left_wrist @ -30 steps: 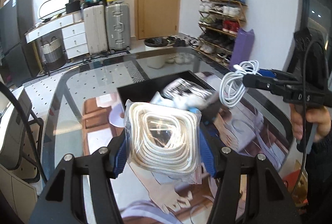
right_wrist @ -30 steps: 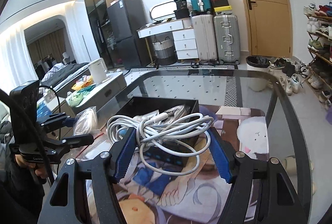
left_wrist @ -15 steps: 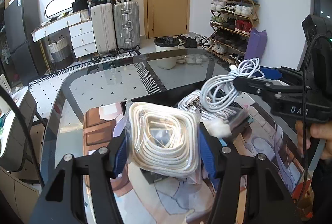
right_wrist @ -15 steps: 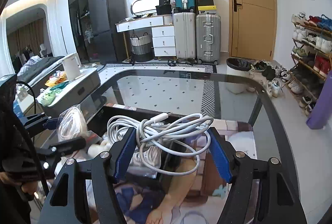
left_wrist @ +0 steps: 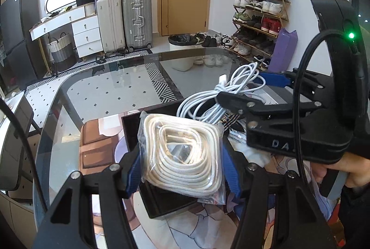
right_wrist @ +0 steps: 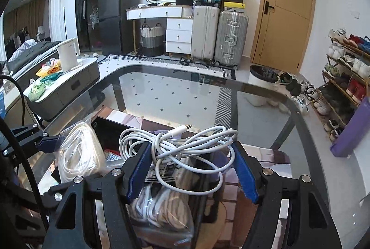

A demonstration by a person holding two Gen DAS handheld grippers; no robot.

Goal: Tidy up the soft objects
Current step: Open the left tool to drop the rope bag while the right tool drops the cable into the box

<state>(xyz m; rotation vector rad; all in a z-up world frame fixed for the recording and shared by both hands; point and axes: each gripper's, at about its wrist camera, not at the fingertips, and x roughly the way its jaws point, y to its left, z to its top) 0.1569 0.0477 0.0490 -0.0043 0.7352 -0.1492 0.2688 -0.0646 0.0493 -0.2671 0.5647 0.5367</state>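
A clear bag of coiled cream rope (left_wrist: 182, 152) sits between the blue pads of my left gripper (left_wrist: 182, 168), which is shut on it, just above a black box (left_wrist: 131, 129). My right gripper (right_wrist: 192, 168) is shut on a bundle of white charging cable (right_wrist: 185, 145), held over the same black box (right_wrist: 108, 131). In the box lie other bagged cords (right_wrist: 161, 209). In the left wrist view the right gripper (left_wrist: 242, 87) and its cable (left_wrist: 208, 105) hang close behind the rope bag. In the right wrist view the left gripper (right_wrist: 46, 138) and rope bag (right_wrist: 78, 152) are at the left.
The box rests on a printed mat (left_wrist: 97, 147) on a glass table (left_wrist: 115, 87). A person's hand (left_wrist: 346, 168) grips the right tool's handle. A chair (left_wrist: 13, 133) stands left of the table; a shoe rack (right_wrist: 346, 68), bin (right_wrist: 261, 82) and suitcases (right_wrist: 219, 34) stand beyond it.
Both grippers have come in over the black box and drawn closer together. The right gripper with the cable swung leftward, now right behind the rope bag. Both grips are unchanged.
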